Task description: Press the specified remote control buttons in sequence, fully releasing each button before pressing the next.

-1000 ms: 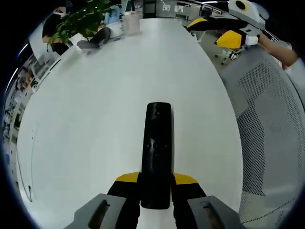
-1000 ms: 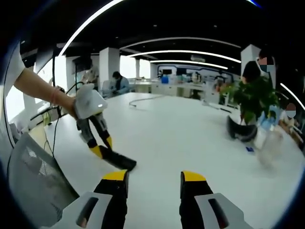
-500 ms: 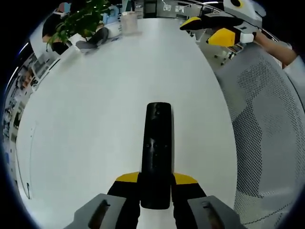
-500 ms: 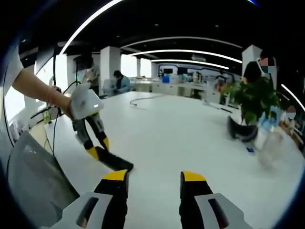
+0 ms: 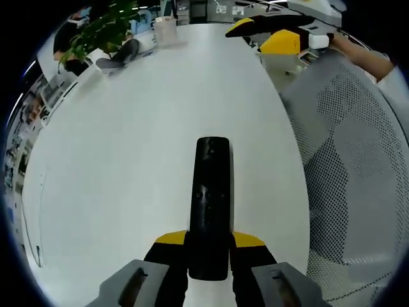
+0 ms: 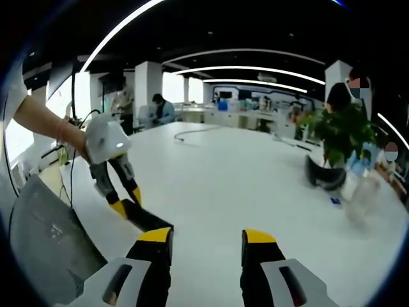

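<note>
One long black plastic remote control (image 5: 211, 198) is clamped by its near end between the yellow-tipped jaws of the left gripper (image 5: 209, 241), pointing toward 12 o'clock over the broad white table (image 5: 128, 147). In the right gripper view the same remote (image 6: 144, 219) shows as a dark slab at 8 o'clock, held by the left gripper (image 6: 124, 208) with a person's hand (image 6: 71, 142) behind it. The right gripper (image 6: 208, 238) has its two jaws spread apart with bare table between them, holding nothing; in the left gripper view it (image 5: 268, 33) hangs at 1 o'clock, above the table's far edge.

One green potted plant (image 6: 339, 137) stands at 3 o'clock in the right gripper view, with a dark bowl-like object (image 6: 324, 174) at its foot and a clear container (image 6: 364, 192) just beside. One grey mesh chair back (image 5: 348, 166) curves along the table at 3 o'clock in the left gripper view. The right gripper view alone takes in the office beyond: ceiling light strips, columns and two seated people far off.
</note>
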`<state>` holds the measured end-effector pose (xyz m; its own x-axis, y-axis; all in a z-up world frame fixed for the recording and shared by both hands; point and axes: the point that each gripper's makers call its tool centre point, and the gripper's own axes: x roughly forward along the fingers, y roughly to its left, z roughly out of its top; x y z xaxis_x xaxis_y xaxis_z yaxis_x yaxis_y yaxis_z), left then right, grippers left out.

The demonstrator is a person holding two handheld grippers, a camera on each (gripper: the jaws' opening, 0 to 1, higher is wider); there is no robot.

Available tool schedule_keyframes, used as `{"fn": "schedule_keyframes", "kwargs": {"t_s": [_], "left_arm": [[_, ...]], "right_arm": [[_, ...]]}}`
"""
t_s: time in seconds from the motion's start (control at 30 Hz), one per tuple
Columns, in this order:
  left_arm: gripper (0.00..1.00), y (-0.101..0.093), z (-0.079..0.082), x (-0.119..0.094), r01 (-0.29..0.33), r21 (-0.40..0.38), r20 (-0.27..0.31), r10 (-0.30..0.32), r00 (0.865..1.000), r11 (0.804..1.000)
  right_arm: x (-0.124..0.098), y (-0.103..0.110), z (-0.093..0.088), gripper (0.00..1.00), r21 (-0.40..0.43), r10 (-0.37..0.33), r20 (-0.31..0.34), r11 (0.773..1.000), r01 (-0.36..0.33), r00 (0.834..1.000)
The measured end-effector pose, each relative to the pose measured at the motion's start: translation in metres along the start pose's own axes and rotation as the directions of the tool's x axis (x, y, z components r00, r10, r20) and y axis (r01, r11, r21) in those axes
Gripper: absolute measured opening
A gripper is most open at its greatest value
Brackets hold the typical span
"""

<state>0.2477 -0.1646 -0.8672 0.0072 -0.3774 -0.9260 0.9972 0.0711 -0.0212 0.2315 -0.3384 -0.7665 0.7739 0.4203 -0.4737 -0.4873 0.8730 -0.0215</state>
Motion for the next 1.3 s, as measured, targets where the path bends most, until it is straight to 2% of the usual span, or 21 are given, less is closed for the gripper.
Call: {"fn": "schedule_keyframes", "kwargs": {"t_s": [0.37,1.3], "left_arm": [[0.24,-0.009,0.000,0.000,0.002,-0.015,0.018,-0.002,1.000,1.000],[0.24,-0.030,0.000,0.000,-0.002,0.007,0.023,0.001,1.000,1.000]], "right_arm": [[0.001,0.001,-0.002,0.40,-0.010,0.002,-0.011,1.000,-0.002,1.000],[0.001,0.003,-0.003,0.38,-0.034,0.011,-0.029,0.999,-0.012,1.000]]}}
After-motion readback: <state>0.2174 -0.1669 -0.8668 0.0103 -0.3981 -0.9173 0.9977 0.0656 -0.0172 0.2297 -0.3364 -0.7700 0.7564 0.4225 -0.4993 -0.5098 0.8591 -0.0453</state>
